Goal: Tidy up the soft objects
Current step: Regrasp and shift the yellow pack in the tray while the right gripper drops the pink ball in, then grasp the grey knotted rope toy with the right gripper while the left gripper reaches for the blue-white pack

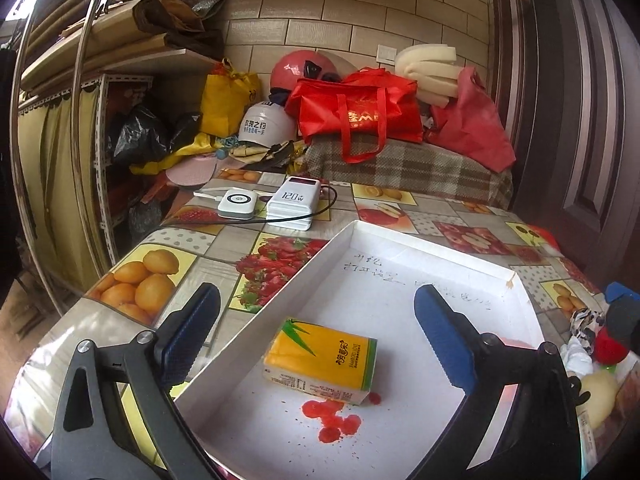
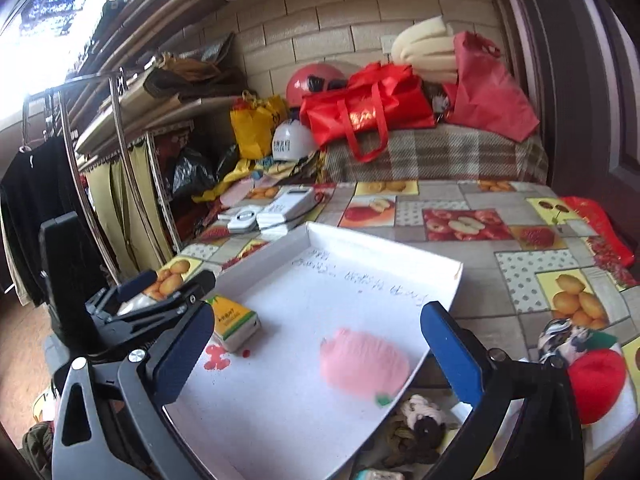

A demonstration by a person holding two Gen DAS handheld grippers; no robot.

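A shallow white tray [image 1: 400,240] lies on the fruit-patterned tablecloth. In it lies a yellow tissue pack [image 1: 320,364], flat and free, between the wide-apart blue pads of my left gripper [image 1: 318,338], which is open and touches nothing. In the right wrist view a pink soft ball [image 2: 364,364], blurred, sits near the tray's [image 2: 384,248] right edge. It is between the fingers of my right gripper [image 2: 318,356], which is open and clear of it. The tissue pack [image 2: 234,322] shows there beside the left gripper [image 2: 172,280].
A red plush apple [image 2: 596,380], a patterned cloth [image 2: 560,338] and a knotted rope toy [image 2: 420,412] lie right of the tray. White power banks [image 1: 290,204] with cables sit behind it. Helmets, a red bag [image 1: 360,112] and a plaid-covered block fill the back; a rack stands left.
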